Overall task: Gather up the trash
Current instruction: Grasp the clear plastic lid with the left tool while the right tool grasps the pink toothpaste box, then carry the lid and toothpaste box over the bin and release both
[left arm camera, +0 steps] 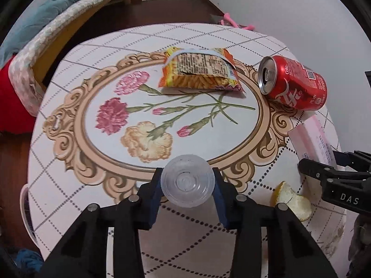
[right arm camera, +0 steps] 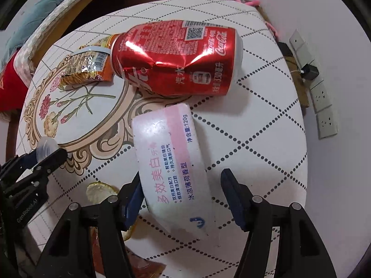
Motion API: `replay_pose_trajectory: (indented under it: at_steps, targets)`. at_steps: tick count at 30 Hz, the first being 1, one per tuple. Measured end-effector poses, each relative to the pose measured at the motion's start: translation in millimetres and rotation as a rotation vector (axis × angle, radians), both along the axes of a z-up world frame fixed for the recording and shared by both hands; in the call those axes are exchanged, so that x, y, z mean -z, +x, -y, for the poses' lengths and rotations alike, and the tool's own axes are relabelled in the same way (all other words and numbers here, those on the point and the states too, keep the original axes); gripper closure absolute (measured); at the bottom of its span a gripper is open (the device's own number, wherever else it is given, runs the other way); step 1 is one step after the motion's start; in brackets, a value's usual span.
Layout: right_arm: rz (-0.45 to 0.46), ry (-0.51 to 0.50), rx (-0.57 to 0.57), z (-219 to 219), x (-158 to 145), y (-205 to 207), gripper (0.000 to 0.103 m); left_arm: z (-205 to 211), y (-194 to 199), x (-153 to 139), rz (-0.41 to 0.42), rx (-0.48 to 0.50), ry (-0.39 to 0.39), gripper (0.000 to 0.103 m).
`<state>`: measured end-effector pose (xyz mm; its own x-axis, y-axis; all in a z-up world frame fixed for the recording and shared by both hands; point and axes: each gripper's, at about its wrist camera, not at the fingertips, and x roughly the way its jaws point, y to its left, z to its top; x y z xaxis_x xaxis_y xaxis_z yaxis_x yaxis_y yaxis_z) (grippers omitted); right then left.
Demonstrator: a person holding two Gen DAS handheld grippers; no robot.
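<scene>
The left hand-held gripper [left arm camera: 187, 185] clamps a clear plastic cup [left arm camera: 187, 183], light and easily crushed. The right hand-held gripper [right arm camera: 180, 194] stands wide around the toothpaste box [right arm camera: 172, 162] lying on the worktop [right arm camera: 255, 127]; light, stiff card, best pinched across its long sides.

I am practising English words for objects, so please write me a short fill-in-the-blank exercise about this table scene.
1. The left gripper is shut on a clear plastic ____.
2. The red can lies on its ____, dented in the middle.
3. The white and pink box lies between the open fingers of the ____ gripper.
4. The snack bag rests on the table beside the ____.

Missing words: cup; side; right; can
</scene>
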<state>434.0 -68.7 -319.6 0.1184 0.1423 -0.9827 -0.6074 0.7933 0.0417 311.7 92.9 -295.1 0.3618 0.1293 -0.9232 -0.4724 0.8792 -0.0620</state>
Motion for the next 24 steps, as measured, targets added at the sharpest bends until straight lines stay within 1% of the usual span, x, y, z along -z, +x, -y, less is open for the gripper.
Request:
replay_pose_trajectory:
  at_steps: [1,2,5,8,10,13,19,21,24]
  targets:
    - [0.009,-0.002,-0.006,-0.2,-0.3,-2.3,0.041,1.5,-3.5,-2.9,0.002,-0.004,0.020,0.066]
    - [0.024,-0.003,-0.008,0.0,-0.9,-7.5,0.050,3.5,-8.8,-7.2,0.006,-0.008,0.034,0.066]
    - [0.037,0.019,0.006,3.2,-12.2,-18.5,0.050,8.5,-21.5,-22.8,0.023,-0.021,0.084,0.066]
    - [0.069,0.045,0.025,9.1,-31.8,-27.9,0.050,14.1,-38.8,-42.4,0.047,-0.031,0.097,0.066]
    - [0.087,0.078,0.037,12.3,-50.8,-37.1,0.050,17.6,-54.7,-58.0,0.064,-0.032,0.114,0.066]
    - [0.095,0.153,0.033,13.6,-77.4,-54.7,0.050,17.3,-82.0,-83.1,0.104,-0.046,0.129,0.066]
    - [0.084,0.294,-0.033,-5.2,-126.5,-116.0,0.050,-1.2,-145.8,-136.7,0.179,-0.103,0.177,0.066]
    - [0.077,0.326,-0.054,-11.0,-133.6,-135.2,0.050,-12.2,-169.5,-149.6,0.196,-0.131,0.192,0.066]
    - [0.064,0.380,-0.107,-33.1,-151.4,-174.0,0.050,-30.8,-209.8,-164.7,0.211,-0.188,0.209,0.066]
